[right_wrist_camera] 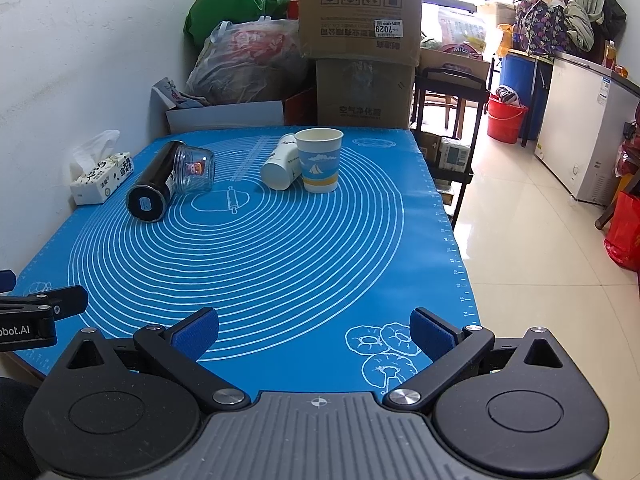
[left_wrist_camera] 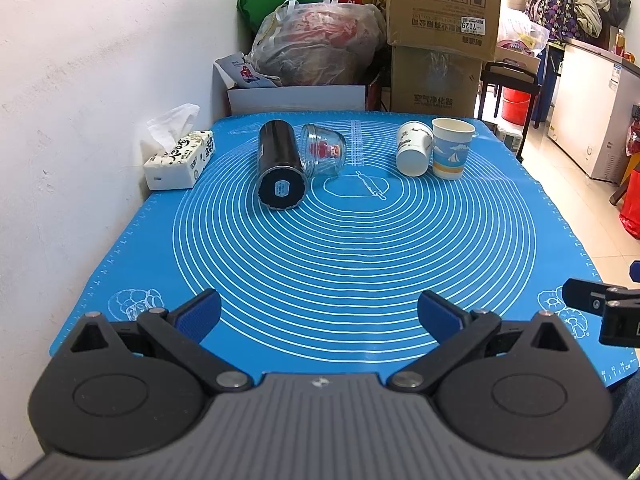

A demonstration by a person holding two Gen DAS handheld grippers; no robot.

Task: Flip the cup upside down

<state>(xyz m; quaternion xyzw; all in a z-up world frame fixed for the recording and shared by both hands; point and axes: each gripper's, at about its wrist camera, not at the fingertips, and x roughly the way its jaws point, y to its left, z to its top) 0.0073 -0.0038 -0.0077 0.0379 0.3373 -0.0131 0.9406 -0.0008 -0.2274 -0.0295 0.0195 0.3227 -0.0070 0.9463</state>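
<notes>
A paper cup with a blue sailboat print (left_wrist_camera: 452, 148) (right_wrist_camera: 319, 160) stands upright, mouth up, at the far right of the blue mat (left_wrist_camera: 352, 248) (right_wrist_camera: 256, 248). A white paper cup (left_wrist_camera: 414, 148) (right_wrist_camera: 281, 167) lies tilted on its side against it. A black tumbler (left_wrist_camera: 280, 164) (right_wrist_camera: 153, 187) lies on its side at the far left, base toward me, with a small glass jar (left_wrist_camera: 323, 151) (right_wrist_camera: 195, 169) beside it. My left gripper (left_wrist_camera: 319, 314) and right gripper (right_wrist_camera: 314, 330) are open and empty, over the mat's near edge, far from the cups.
A tissue box (left_wrist_camera: 179, 156) (right_wrist_camera: 102, 178) sits at the mat's left by the white wall. Cardboard boxes (left_wrist_camera: 440, 36) (right_wrist_camera: 362, 44) and bags are stacked behind the table. The table's right edge drops to a tiled floor (right_wrist_camera: 540, 260).
</notes>
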